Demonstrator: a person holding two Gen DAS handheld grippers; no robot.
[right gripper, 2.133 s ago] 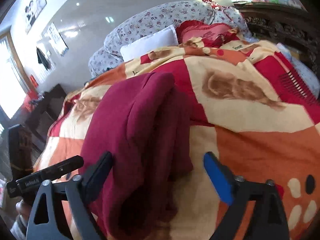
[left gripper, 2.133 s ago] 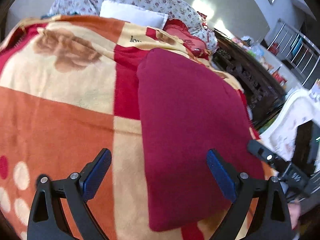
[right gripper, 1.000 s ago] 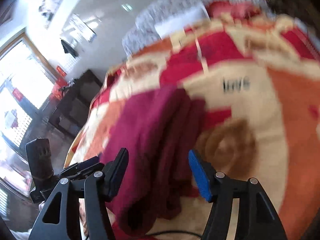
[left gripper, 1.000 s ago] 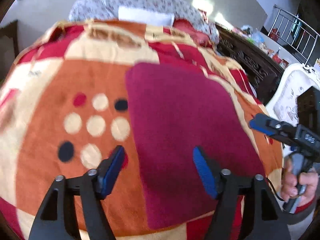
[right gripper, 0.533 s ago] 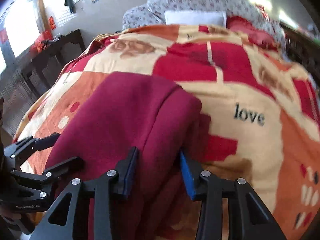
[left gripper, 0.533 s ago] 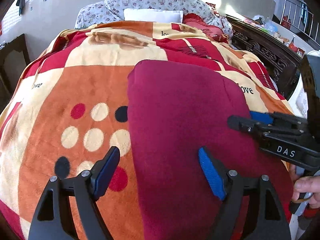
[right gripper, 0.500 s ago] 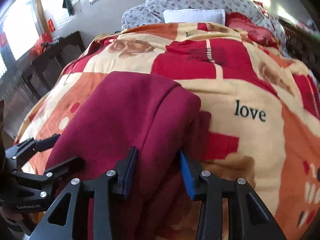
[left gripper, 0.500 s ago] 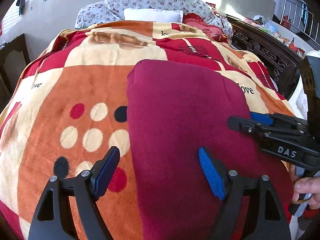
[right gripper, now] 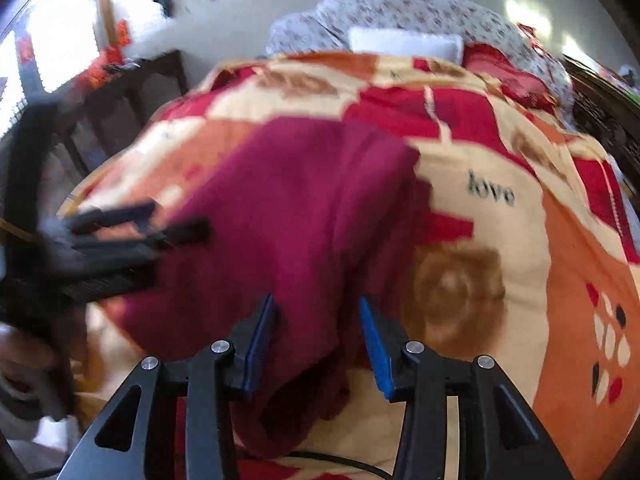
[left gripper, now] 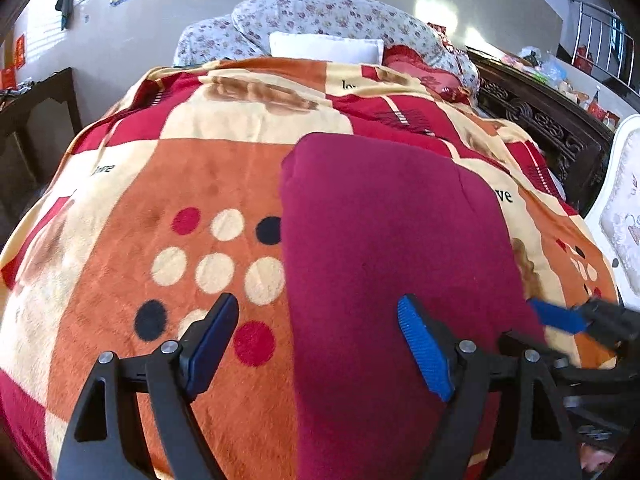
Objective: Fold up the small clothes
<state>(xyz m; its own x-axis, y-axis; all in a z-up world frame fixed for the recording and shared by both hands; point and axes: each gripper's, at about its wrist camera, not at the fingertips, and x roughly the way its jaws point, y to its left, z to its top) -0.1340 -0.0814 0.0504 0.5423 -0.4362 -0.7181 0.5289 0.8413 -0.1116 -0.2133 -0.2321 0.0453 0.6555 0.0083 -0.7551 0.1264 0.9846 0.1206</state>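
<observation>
A matt, fleecy maroon garment [left gripper: 392, 248] lies on a plush, fuzzy patterned blanket [left gripper: 152, 200]. The left gripper [left gripper: 320, 340] is matt black plastic with ribbed blue pads [left gripper: 422, 346] and shiny metal screws; carved dark wood furniture [left gripper: 540, 120] at far right.

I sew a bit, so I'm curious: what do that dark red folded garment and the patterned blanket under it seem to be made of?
The dark red garment looks like a soft, matte knit, perhaps fleece or sweatshirt cotton: thick rounded fold edges, no shine. The patterned blanket looks like plush fleece, probably synthetic: a short fuzzy nap with brushed streaks in the orange patch. The exact fibre of either cannot be told.
</observation>
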